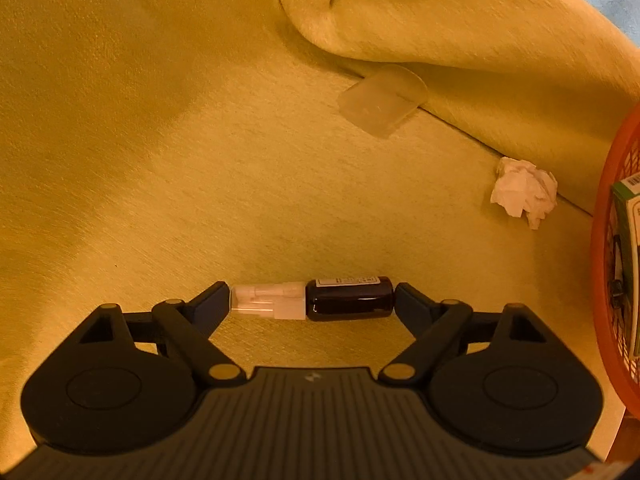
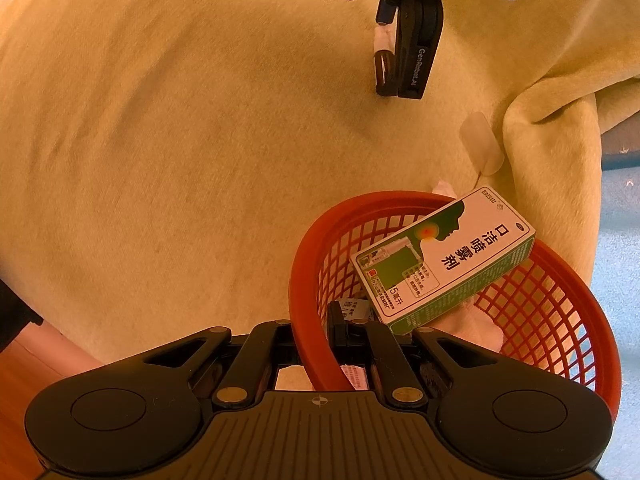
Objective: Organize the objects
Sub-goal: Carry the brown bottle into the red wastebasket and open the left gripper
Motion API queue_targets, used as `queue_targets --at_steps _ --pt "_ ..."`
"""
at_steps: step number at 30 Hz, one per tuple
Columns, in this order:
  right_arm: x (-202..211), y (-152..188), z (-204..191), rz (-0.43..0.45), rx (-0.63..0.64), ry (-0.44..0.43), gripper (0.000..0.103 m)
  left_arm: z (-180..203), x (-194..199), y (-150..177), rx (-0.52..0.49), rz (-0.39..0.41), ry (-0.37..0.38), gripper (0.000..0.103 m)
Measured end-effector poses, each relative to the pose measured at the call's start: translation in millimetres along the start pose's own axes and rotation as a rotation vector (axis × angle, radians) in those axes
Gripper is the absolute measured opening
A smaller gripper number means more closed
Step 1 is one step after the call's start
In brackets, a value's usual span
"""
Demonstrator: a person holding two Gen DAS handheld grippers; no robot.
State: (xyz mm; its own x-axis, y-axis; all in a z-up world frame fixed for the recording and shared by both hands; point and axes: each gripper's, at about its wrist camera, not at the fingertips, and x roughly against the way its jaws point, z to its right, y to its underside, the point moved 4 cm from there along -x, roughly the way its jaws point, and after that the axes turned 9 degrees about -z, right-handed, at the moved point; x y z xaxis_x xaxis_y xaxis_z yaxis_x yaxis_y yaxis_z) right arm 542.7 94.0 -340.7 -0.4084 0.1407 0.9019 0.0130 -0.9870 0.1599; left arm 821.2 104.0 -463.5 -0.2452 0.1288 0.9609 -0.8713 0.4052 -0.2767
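1. Left wrist view: the left gripper (image 1: 312, 300) clamps a small spray bottle (image 1: 312, 300) lengthwise; one finger presses its clear cap, the other its dark brown glass base. The bottle is held just over a soft yellow blanket (image 1: 160, 140).
2. A translucent plastic cap (image 1: 382, 100) and a crumpled white tissue (image 1: 524, 192) lie near the blanket fold.
3. Right wrist view: the right gripper (image 2: 320, 344) is closed on the rim of a red plastic mesh basket (image 2: 552, 320), in which a green-and-white carton (image 2: 444, 260) leans.

Black left gripper (image 1: 312, 300) and right gripper (image 2: 316, 344): brass pivot screws, ribbed grey bodies.
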Motion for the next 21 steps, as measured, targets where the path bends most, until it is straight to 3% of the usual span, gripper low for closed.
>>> queue_targets --at_steps 6,13,21 --pt "0.7 2.1 -1.9 0.002 0.007 0.009 0.002 -1.4 18.9 6.7 -0.034 0.007 0.036 0.086" --pt "0.6 9.5 -8.6 0.003 0.021 0.024 0.002 9.9 66.8 8.8 -0.101 0.045 0.122 0.086" --pt "-3.0 15.4 -15.9 0.003 0.043 0.030 0.002 44.1 125.6 1.9 -0.249 0.136 0.208 0.086"
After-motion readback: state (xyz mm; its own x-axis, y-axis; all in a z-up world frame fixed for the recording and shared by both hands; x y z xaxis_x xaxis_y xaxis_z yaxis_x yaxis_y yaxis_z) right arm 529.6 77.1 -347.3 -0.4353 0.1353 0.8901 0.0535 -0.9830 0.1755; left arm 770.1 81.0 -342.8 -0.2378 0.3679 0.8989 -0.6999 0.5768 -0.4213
